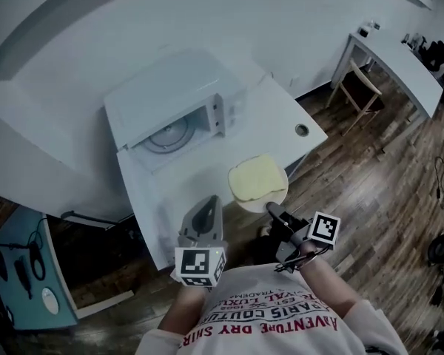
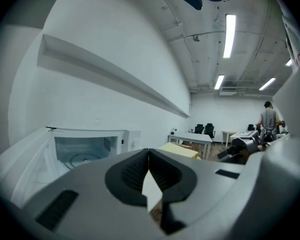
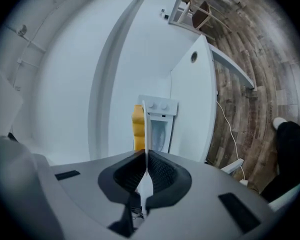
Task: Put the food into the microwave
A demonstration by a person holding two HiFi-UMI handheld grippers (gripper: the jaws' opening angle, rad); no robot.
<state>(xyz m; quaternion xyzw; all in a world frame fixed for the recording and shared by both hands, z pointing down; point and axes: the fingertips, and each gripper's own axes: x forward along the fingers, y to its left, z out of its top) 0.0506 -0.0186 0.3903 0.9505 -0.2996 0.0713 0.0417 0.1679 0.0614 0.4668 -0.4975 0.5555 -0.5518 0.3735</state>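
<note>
A white microwave [image 1: 174, 109] stands open on the white table [image 1: 281, 117], its turntable [image 1: 169, 135] showing. A slab of yellow food [image 1: 257, 177] lies on a white plate [image 1: 265, 200] held over the table's near edge, right of the microwave's opening. My right gripper [image 1: 270, 209] is shut on the plate's near rim. In the right gripper view the thin plate edge [image 3: 144, 126] runs up from the shut jaws [image 3: 146, 155], with the food [image 3: 137, 129] on its left and the microwave [image 3: 160, 119] beyond. My left gripper [image 1: 207, 207] is shut and holds nothing, left of the plate. In the left gripper view its jaws [image 2: 148, 151] face the microwave [image 2: 85, 149].
The microwave's door [image 2: 25, 159] hangs open at the left. A cable hole [image 1: 302, 130] sits in the table's right end. A wooden chair [image 1: 359, 87] and a second white table [image 1: 399, 65] stand on the wood floor at right. A teal cabinet [image 1: 22, 272] is at lower left.
</note>
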